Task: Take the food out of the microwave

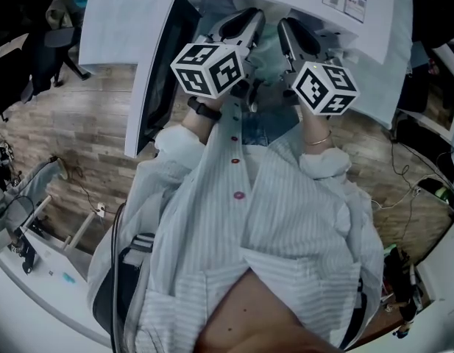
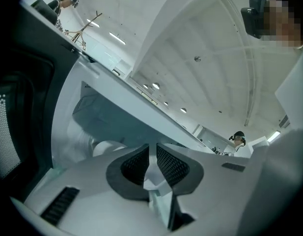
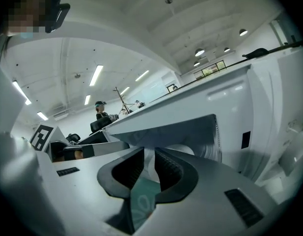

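Head view, left to right. Wood floor [image 1: 72, 145] at far left. The door [image 1: 154, 72] of the white microwave [image 1: 359, 28] stands open, swung out to the left. Both hands reach at the open front side by side, near each other and not touching.
- Left tongs [image 1: 249, 19] sit ahead of their marker cube, with a black watch [image 1: 204, 109] on that wrist.
- A pale patch shows between the two grippers inside the opening — cannot tell what it is.
- Right tongs [image 1: 289, 29] are just right of it, with a thin bracelet [image 1: 319, 140] on that wrist.
- A striped shirt [image 1: 300, 226] fills the lower frame.

Left gripper view, scene tilted.
- The dark door [image 2: 23, 112] is at left, the cavity [image 2: 112, 117] beyond the jaws.
- A round white dish [image 2: 108, 147] lies low in the cavity, left of the jaw tips and apart from them.
- Left tongs [image 2: 152, 149]: jaws a narrow slit apart, pads clamped on nothing.

Right gripper view.
- A person [image 3: 99, 109] stands far off at left.
- Right tongs [image 3: 149, 154]: the same narrow slit, nothing clamped.
- The dish [image 3: 183, 149] shows past the right jaw, inside the cavity [image 3: 190, 129], untouched.

The food on the dish cannot be made out — the dish is still inside the microwave.
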`<control>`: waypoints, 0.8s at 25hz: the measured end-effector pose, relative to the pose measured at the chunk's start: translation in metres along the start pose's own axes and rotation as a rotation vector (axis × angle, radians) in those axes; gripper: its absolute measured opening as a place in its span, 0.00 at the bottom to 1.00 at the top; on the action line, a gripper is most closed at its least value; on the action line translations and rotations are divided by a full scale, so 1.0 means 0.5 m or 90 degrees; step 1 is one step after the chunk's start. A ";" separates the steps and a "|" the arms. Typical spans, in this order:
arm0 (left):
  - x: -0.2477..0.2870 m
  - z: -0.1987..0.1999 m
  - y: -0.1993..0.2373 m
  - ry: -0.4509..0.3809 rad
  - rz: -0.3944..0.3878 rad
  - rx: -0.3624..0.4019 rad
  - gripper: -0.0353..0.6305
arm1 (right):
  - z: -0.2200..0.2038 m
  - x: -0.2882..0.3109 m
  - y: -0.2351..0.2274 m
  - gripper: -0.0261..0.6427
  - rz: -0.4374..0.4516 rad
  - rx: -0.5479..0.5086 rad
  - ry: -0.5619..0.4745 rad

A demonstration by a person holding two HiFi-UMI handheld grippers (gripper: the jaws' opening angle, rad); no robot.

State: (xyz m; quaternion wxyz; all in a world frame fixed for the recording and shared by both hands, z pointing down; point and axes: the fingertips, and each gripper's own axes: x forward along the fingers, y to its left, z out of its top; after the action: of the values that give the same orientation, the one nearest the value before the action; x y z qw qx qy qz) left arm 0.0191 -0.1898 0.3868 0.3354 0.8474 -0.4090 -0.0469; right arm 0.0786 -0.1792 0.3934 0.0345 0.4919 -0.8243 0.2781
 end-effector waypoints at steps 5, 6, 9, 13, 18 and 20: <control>0.013 -0.008 0.014 0.010 -0.003 -0.012 0.15 | -0.022 0.011 -0.015 0.21 -0.007 0.027 0.011; 0.015 -0.012 0.018 0.012 -0.001 -0.015 0.17 | -0.026 0.013 -0.019 0.22 -0.009 0.030 0.013; 0.019 -0.023 0.028 0.015 0.002 -0.028 0.18 | -0.037 0.021 -0.033 0.23 -0.013 0.040 0.017; 0.018 -0.038 0.048 0.022 0.014 -0.046 0.21 | -0.053 0.030 -0.044 0.25 -0.019 0.053 0.024; 0.022 -0.063 0.077 0.028 0.041 -0.060 0.23 | -0.078 0.038 -0.072 0.26 -0.034 0.077 0.035; 0.029 -0.078 0.093 0.037 0.051 -0.066 0.24 | -0.092 0.047 -0.087 0.27 -0.039 0.087 0.041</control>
State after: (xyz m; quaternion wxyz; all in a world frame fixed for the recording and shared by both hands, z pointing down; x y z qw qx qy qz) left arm 0.0118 -0.2003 0.4480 0.3921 0.8128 -0.4298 -0.0302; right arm 0.0927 -0.1908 0.4583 0.0358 0.5091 -0.7862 0.3485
